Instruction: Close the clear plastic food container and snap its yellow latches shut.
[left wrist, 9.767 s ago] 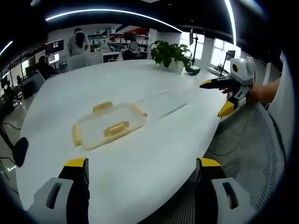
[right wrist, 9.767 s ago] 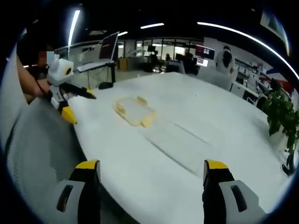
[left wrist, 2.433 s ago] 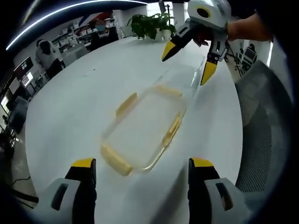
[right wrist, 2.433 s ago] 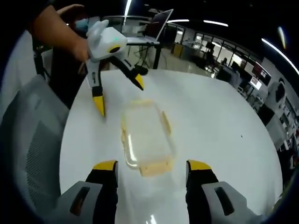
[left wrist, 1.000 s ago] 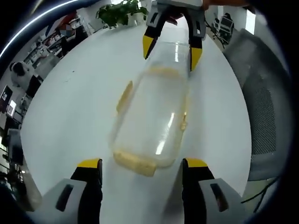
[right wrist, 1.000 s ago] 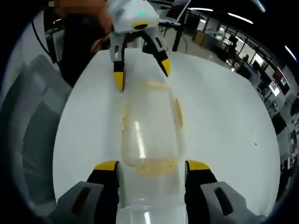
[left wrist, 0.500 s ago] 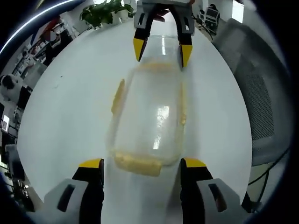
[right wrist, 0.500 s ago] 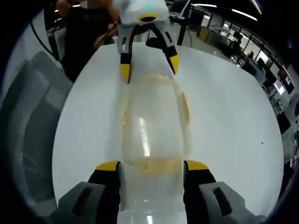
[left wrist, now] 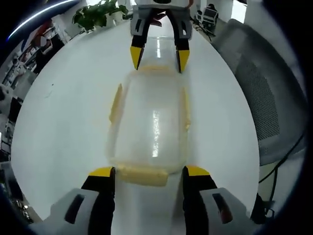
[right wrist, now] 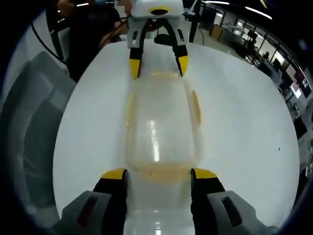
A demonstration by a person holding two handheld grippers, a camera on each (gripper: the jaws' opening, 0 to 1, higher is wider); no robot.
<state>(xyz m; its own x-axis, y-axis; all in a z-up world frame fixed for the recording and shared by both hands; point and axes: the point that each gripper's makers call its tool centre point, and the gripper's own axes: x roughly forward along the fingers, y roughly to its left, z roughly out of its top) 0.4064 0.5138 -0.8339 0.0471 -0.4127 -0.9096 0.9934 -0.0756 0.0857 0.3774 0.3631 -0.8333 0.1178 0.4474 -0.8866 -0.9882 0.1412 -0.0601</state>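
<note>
Lengthwise between the two grippers, the container lay flat on the white table, its clear lid on top and catching a streak of light. In the left gripper view the left gripper stood with its jaws spread wide, their yellow tips flanking the near end latch; whether the tips actually touched the plastic could not be made out. At the far end the right gripper reached in, jaws likewise apart, its tips on either side of the far end latch. Side latches ran along both long edges of the container. The right gripper view gave the mirror of this: the right gripper open about the near end of the container, and the left gripper open at the far end, held in a hand. The container sat near the table's curved edge, beside a grey mesh chair. A potted plant stood at the table's far edge, with office desks beyond.
</note>
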